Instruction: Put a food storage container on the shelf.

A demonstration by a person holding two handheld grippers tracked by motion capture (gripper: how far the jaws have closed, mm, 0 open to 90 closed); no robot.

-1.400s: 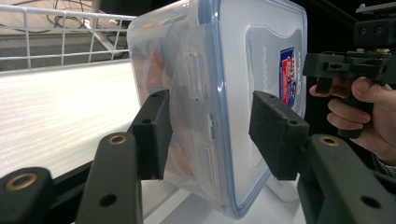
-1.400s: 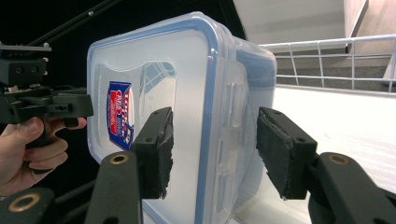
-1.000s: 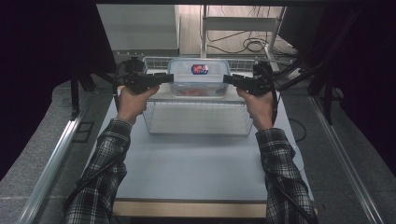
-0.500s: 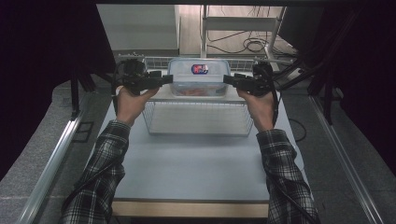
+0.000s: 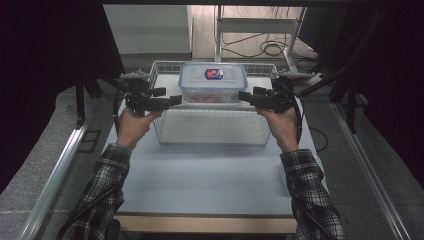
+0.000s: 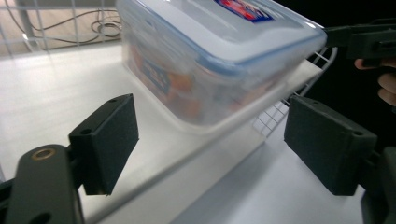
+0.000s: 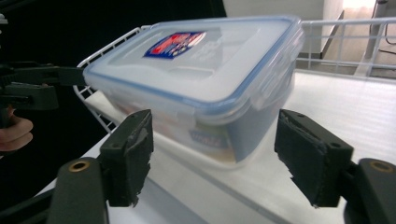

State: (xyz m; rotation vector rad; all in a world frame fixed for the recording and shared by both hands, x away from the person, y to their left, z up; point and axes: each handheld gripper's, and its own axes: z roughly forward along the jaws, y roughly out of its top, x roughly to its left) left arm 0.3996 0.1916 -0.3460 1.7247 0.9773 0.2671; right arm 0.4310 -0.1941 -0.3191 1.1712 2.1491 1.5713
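A clear plastic container (image 5: 213,82) with a blue-sealed lid and a red and blue label rests on a white board inside the wire basket (image 5: 212,131). My left gripper (image 5: 175,100) is level at the container's left end. In the left gripper view the left gripper (image 6: 215,144) has its pads wide apart, and the container (image 6: 205,60) lies just ahead, untouched. My right gripper (image 5: 244,95) is at the container's right end. Seen from the right gripper (image 7: 219,158), the container (image 7: 201,79) also lies clear of the pads. Both pairs of jaws have just been opening.
The basket stands at the far middle of a pale table (image 5: 210,185). Metal rails (image 5: 60,170) run along both sides. A white frame and loose cables (image 5: 272,47) lie beyond the basket. The table's near half is bare between my forearms.
Both grippers' jaws have widened and let go of the container's ends. The left gripper has drawn slightly away to the left. The container stays where it was.
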